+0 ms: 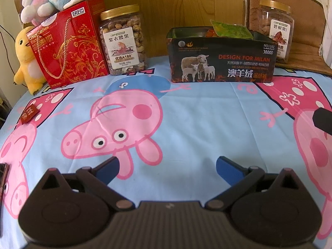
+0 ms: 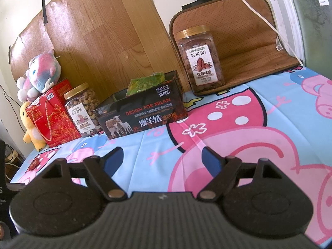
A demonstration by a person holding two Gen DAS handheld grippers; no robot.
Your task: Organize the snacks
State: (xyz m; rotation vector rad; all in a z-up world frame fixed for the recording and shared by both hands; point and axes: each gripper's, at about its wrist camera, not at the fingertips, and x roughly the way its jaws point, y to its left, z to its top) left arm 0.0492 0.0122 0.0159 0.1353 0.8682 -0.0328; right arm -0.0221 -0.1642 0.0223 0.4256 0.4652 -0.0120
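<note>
Both grippers level (jaws spread)

Left gripper (image 1: 167, 171): matte black housing with a ribbed central panel. Two rounded black lobes, each with a recessed disc, sit behind the fingers (image 1: 228, 171), which are blue. Black linkage bars carry copper-coloured rivets. Right gripper (image 2: 160, 161): identical construction, with blue fingers (image 2: 113, 161), black links, copper-coloured rivets, ribbed panel.

Bench under a pig-print blue cloth (image 1: 186, 124), bearing red gift box (image 1: 70, 47), cashew jar (image 1: 123, 41), black sheep-printed box (image 1: 222, 62), small red packet (image 1: 29, 113), brown mat (image 2: 249, 41) under pecan jar (image 2: 200, 60).
</note>
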